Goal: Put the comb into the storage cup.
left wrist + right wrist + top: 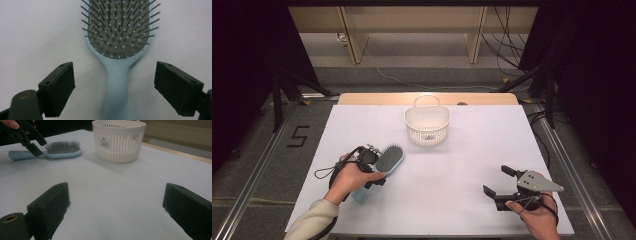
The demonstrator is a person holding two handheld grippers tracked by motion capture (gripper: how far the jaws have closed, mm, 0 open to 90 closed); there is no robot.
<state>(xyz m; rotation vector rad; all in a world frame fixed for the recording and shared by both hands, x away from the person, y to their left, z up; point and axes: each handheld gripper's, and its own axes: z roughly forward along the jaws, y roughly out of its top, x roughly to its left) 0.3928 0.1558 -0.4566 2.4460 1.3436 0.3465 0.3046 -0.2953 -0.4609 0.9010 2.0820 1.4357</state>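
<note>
The brush [384, 165] is lying bristles-up on the white worktop [462, 160], near the basket [427, 124] and on the person's side of it. The left gripper [115, 88] is hovering over the brush handle, its fingers [58, 88] standing wide apart on either side without touching it. The right gripper [501, 183] is waiting well apart from the brush, fingers gaping and gripping nothing.

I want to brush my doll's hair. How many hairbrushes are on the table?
1. The light blue hairbrush lies bristles up on the white table, near its left side, in front of the white basket. The left gripper hangs open over its handle.
</note>
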